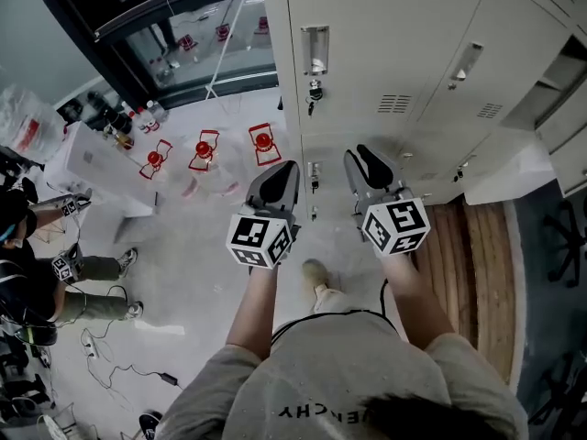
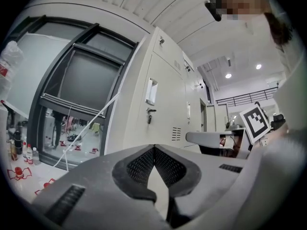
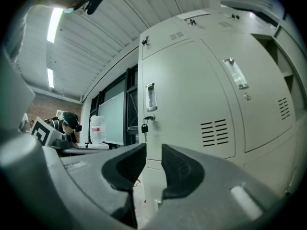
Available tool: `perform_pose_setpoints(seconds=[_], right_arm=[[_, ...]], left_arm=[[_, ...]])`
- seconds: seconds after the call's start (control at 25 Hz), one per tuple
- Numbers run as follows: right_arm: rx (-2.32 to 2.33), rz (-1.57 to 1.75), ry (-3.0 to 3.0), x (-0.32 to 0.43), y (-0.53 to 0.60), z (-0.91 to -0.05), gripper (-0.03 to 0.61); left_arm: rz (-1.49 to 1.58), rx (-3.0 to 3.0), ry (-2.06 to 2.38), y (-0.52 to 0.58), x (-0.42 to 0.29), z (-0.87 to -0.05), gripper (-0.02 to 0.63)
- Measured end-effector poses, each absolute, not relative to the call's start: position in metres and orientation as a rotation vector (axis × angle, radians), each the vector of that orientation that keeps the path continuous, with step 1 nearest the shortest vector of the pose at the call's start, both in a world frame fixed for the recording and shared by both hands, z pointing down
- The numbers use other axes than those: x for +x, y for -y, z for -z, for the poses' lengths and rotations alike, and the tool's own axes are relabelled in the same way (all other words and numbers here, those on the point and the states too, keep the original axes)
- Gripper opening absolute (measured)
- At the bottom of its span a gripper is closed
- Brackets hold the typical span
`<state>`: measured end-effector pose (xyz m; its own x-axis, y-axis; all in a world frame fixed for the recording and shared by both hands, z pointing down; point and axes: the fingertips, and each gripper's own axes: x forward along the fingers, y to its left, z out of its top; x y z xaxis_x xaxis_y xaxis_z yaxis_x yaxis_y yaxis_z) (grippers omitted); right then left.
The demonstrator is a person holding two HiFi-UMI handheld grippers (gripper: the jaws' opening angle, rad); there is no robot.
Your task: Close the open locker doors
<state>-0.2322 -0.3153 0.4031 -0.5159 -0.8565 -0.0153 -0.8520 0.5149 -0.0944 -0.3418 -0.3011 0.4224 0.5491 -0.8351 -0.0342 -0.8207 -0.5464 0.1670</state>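
One pale grey, vented locker door (image 1: pixel 514 53) stands swung open.

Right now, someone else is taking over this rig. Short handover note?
Left gripper: shut, empty, held up in front of the lockers.
Right gripper: open, empty, touching nothing.
Lockers: the near door straight ahead is closed. To its right an upper door stands swung out, with the shelves of an open compartment showing past it. A lower door looks open too.
Done: nothing I can confirm; neither gripper is on a door.
Left: step right and push the open doors shut, probably the upper one first.
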Motion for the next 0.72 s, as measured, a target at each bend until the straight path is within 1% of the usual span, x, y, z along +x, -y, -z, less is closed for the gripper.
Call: perform_pose_setpoints(seconds=[0.2,0.36,0.44,0.72], right_arm=[[-1.604,0.079,-2.63,-0.194,0.283,-0.402,0.048],[-1.687,0.069,-2.594,-0.163,0.255,-0.405,0.032],[-1.727,0.071,-2.577,-0.147,0.243,-0.407,0.014],[-1.871,0.097,-2.486,-0.092,0.213,-0.414,0.0]], left_arm=[[0.167,2.678,1.374,0.279,-0.317,-0.421,-0.002],[0.171,2.705,1.31,0.263,-0.291,-0.421,-0.002],[0.174,2.717,1.277,0.256,-0.276,-0.421,-0.002],[0.164,2.771,1.132,0.239,-0.22,-0.422,-0.002]])
